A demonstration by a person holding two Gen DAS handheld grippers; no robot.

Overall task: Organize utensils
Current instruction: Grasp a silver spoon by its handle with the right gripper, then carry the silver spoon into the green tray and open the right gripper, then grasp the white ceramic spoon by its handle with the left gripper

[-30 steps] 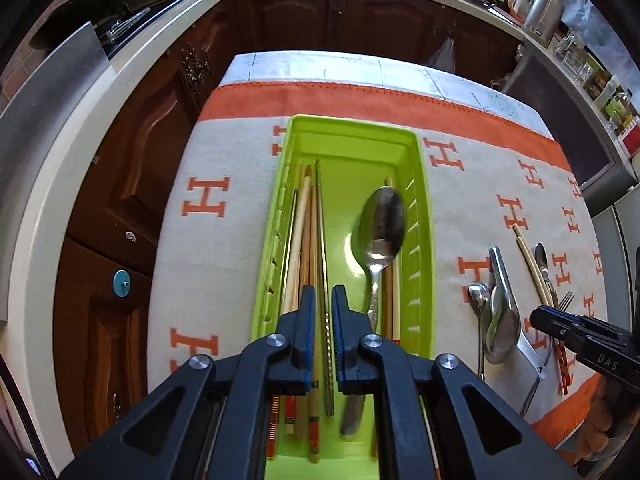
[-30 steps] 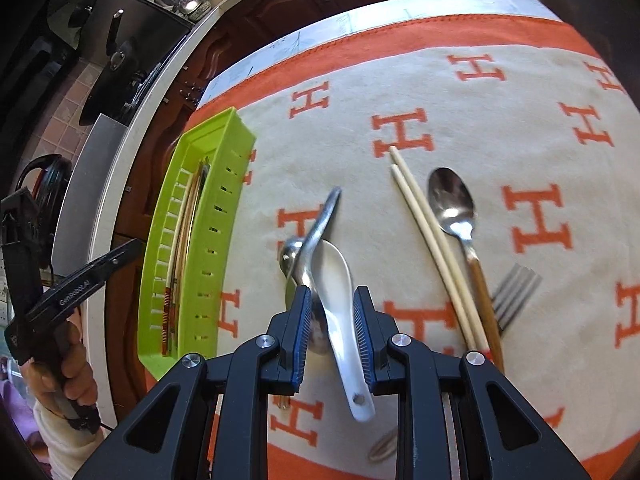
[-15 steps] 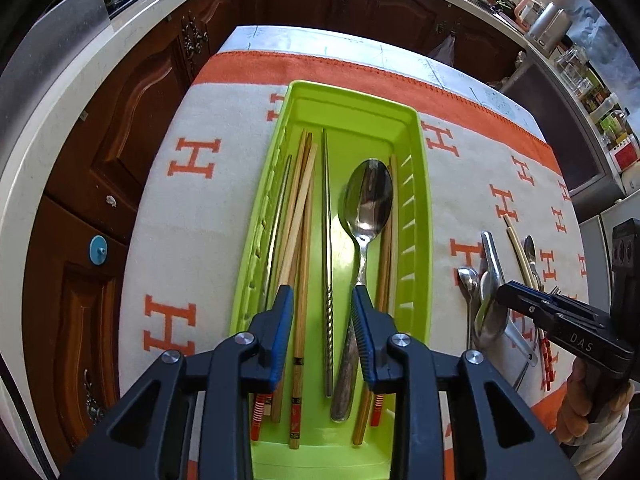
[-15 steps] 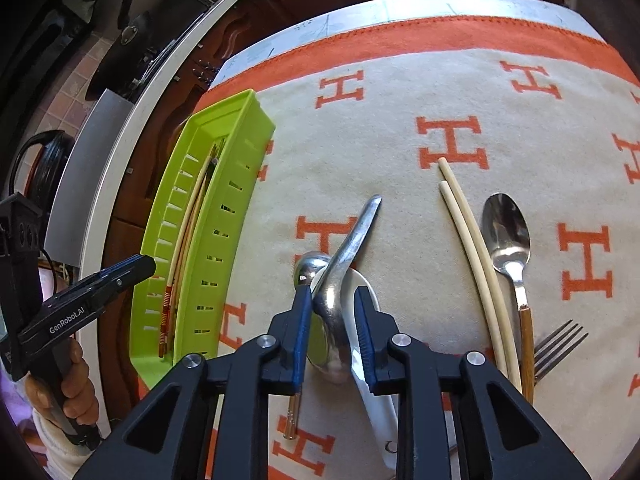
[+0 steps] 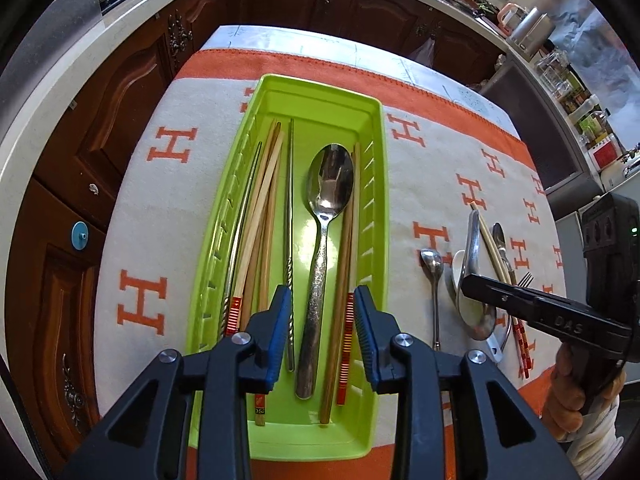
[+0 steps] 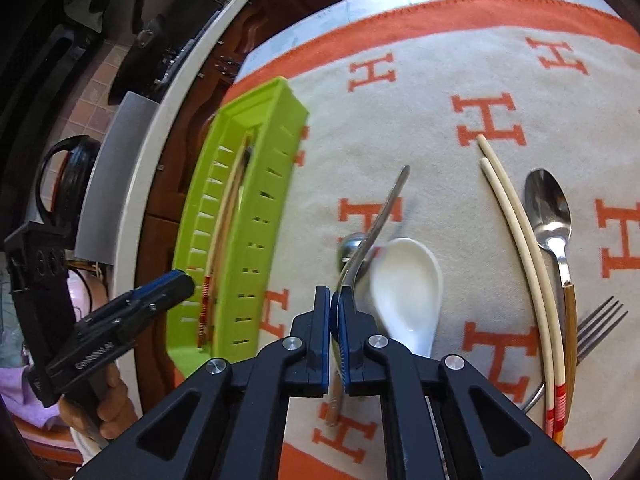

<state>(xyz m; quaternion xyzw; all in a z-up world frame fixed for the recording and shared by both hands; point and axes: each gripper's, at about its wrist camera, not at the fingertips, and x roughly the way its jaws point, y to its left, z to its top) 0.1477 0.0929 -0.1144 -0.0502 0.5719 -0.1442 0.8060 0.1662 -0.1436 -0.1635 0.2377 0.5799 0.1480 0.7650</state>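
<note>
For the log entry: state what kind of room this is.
Most likely a home kitchen: dark wooden cabinets under a pale countertop, jars and bottles along the far counter, and a table with a green tray of utensils.

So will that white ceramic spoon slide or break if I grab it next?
The white ceramic spoon looks glazed and glossy, so probably slippery between pads. Its thick rounded bowl suggests some weight and it may rock. Being ceramic, it is likely brittle; the cloth should cushion it.
</note>
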